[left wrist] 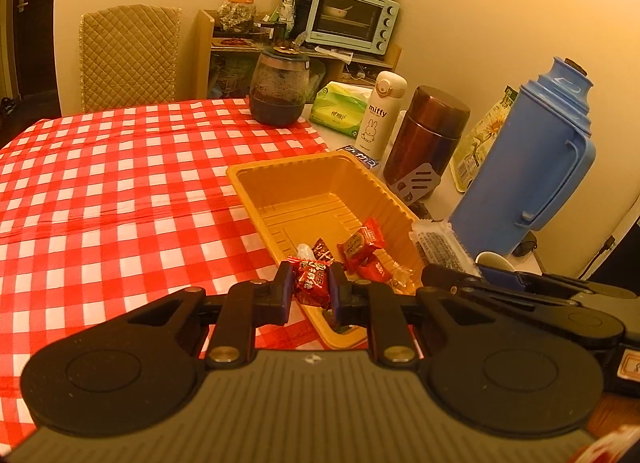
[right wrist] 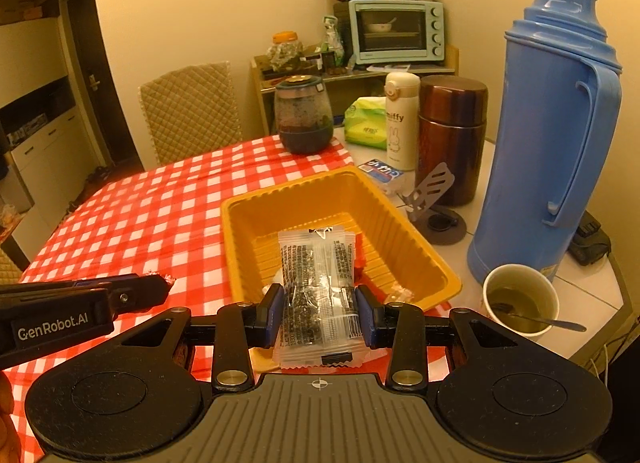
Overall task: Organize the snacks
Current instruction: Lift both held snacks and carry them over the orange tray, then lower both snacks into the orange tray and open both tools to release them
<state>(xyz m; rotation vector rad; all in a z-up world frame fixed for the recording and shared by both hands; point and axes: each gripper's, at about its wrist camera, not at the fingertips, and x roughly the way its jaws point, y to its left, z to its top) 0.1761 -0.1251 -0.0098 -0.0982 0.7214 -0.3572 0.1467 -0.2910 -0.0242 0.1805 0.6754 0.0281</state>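
While both grippers' fingers clamp snacks, a checked tablecloth [left wrist: 120, 191] (red-white) lies beneath the yellow tray [right wrist: 400, 231].

glossy plastic tray [right wrist: 400, 219], shiny metal flask [right wrist: 452, 135]

A red-wrapped candy [left wrist: 311, 281] was clamped betw. the left gripper [left wrist: 310, 291] pads, over the near end of the yellow tray [left wrist: 280, 183]. More red candies [left wrist: 362, 245] were seen just beyond. The right gripper [left wrist: 452, 277] was alongside, w/ a clear packet [left wrist: 440, 243].
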